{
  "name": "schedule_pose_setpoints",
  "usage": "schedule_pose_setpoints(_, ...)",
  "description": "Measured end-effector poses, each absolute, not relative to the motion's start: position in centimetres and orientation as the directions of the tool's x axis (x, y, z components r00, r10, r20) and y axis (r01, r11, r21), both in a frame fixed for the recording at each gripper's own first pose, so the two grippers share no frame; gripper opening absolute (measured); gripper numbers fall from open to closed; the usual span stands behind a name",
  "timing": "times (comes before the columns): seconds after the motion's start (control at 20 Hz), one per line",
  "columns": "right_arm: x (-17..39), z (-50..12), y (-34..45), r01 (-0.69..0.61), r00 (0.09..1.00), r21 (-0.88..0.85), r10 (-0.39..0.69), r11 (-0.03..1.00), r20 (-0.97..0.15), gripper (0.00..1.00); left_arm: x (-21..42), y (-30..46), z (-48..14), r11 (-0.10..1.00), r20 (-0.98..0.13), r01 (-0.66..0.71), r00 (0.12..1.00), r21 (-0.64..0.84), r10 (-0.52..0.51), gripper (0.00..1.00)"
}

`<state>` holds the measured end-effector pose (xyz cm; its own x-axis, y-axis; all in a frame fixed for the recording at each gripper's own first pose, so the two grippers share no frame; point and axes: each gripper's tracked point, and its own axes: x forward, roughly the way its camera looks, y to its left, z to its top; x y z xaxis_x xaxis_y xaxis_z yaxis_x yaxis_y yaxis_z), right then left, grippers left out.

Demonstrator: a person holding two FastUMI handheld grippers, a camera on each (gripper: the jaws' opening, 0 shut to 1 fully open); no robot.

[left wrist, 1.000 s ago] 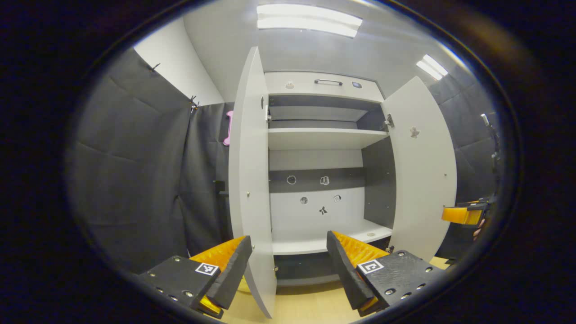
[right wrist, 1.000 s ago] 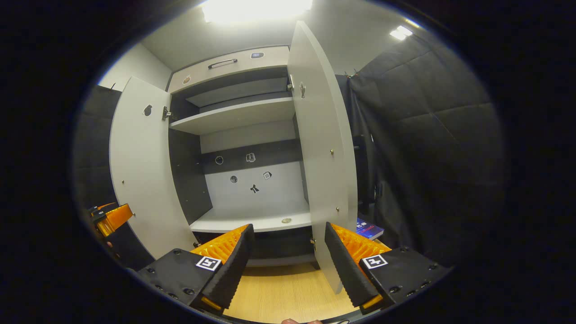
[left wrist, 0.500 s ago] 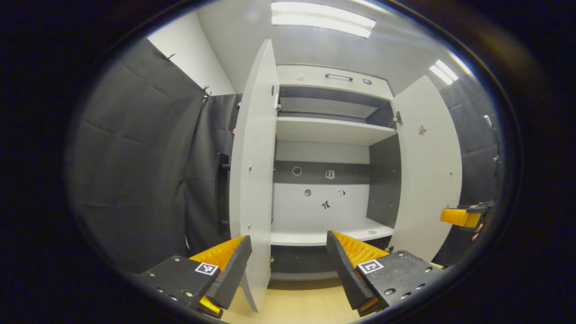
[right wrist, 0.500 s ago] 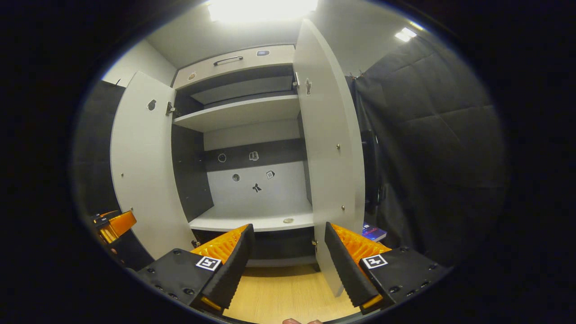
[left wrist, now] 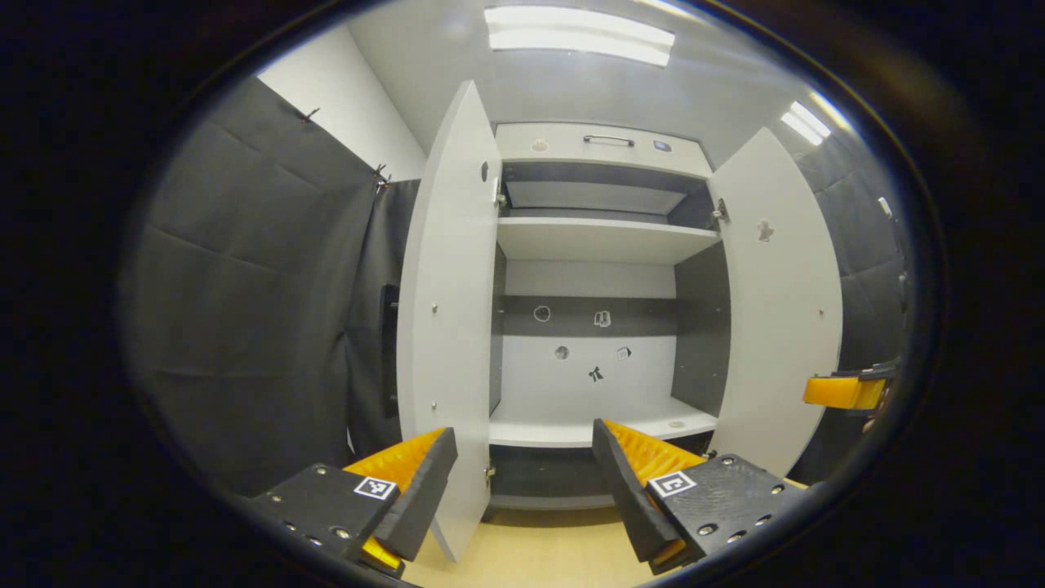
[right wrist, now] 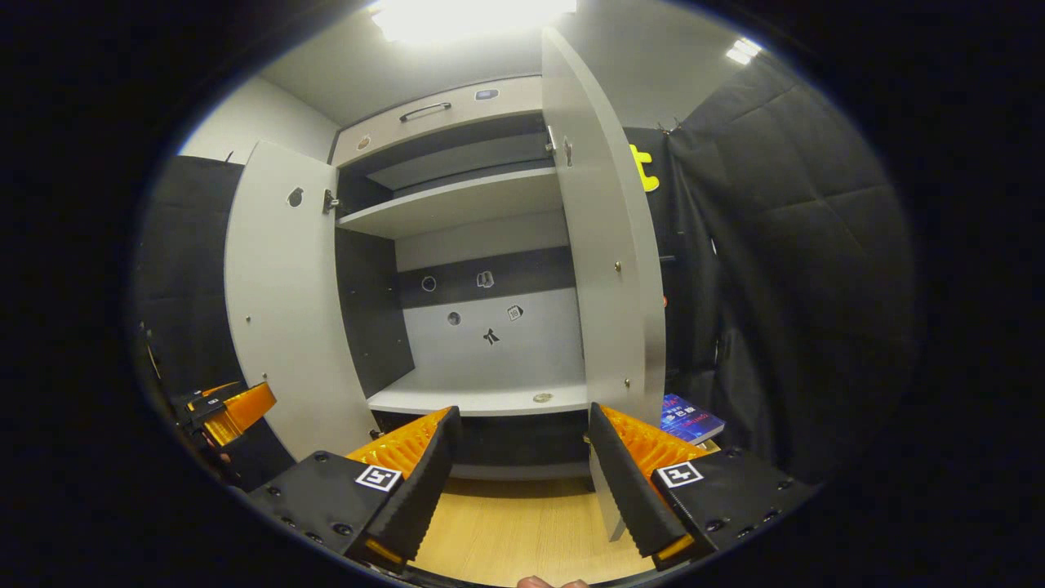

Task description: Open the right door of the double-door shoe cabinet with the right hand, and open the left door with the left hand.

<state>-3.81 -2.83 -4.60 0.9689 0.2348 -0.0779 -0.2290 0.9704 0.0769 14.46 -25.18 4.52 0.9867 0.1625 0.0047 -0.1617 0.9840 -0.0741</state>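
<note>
The light grey shoe cabinet stands with both doors swung out, and its shelves are bare. In the left gripper view the left door hangs just inside my left gripper's left finger. My left gripper is open and touches nothing that I can see. The right door stands wide, with my right gripper beyond it. In the right gripper view the right door drops its lower edge beside the right finger. My right gripper is open. The left door and left gripper lie at the left.
A drawer front with a handle tops the cabinet. A blue book lies on the wooden floor to the right of the cabinet. Black padded cloth walls close in both sides. A fingertip shows at the bottom edge.
Both doors have swung wider, showing more of their inner faces. The right gripper view has turned right, uncovering more of the book. Both grippers stayed open.
</note>
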Motion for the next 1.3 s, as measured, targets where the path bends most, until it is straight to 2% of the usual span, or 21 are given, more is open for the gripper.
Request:
schedule_pose_setpoints(0.25,-5.0,-3.3,-5.8,-0.425,0.904,0.042,0.426,0.904,-0.042,0.98,12.3,-25.6,5.1,0.930,-0.023,-0.356,0.934,-0.092,0.356,0.96)
schedule_pose_setpoints(0.4,-5.7,-3.1,-8.1,-0.544,0.834,0.077,0.549,0.835,-0.057,0.98,9.6,-29.3,5.8,0.892,-0.040,-0.441,0.897,-0.099,0.439,0.96)
schedule_pose_setpoints(0.6,-5.5,-3.1,-11.6,-0.630,0.772,0.106,0.635,0.770,-0.019,0.97,5.6,-33.8,7.5,0.841,-0.014,-0.537,0.843,-0.068,0.537,0.96)
schedule_pose_setpoints(0.75,-5.1,-3.6,-13.5,-0.651,0.753,0.108,0.657,0.752,-0.037,0.98,3.5,-35.7,8.8,0.811,-0.004,-0.585,0.811,0.002,0.585,0.96)
schedule_pose_setpoints(1.05,-4.6,-5.3,-15.8,-0.635,0.760,0.149,0.648,0.758,-0.058,0.97,4.5,-38.4,8.0,0.812,-0.020,-0.581,0.812,0.059,0.583,0.96)
schedule_pose_setpoints(1.2,-3.0,-7.1,-18.9,-0.590,0.797,0.123,0.600,0.798,-0.071,0.97,5.2,-42.3,6.3,0.826,0.019,-0.562,0.827,0.047,0.561,0.96)
schedule_pose_setpoints(1.3,-1.8,-9.5,-22.5,-0.527,0.840,0.125,0.538,0.841,-0.077,0.97,6.1,-45.6,2.8,0.845,0.040,-0.534,0.845,0.012,0.533,0.96)
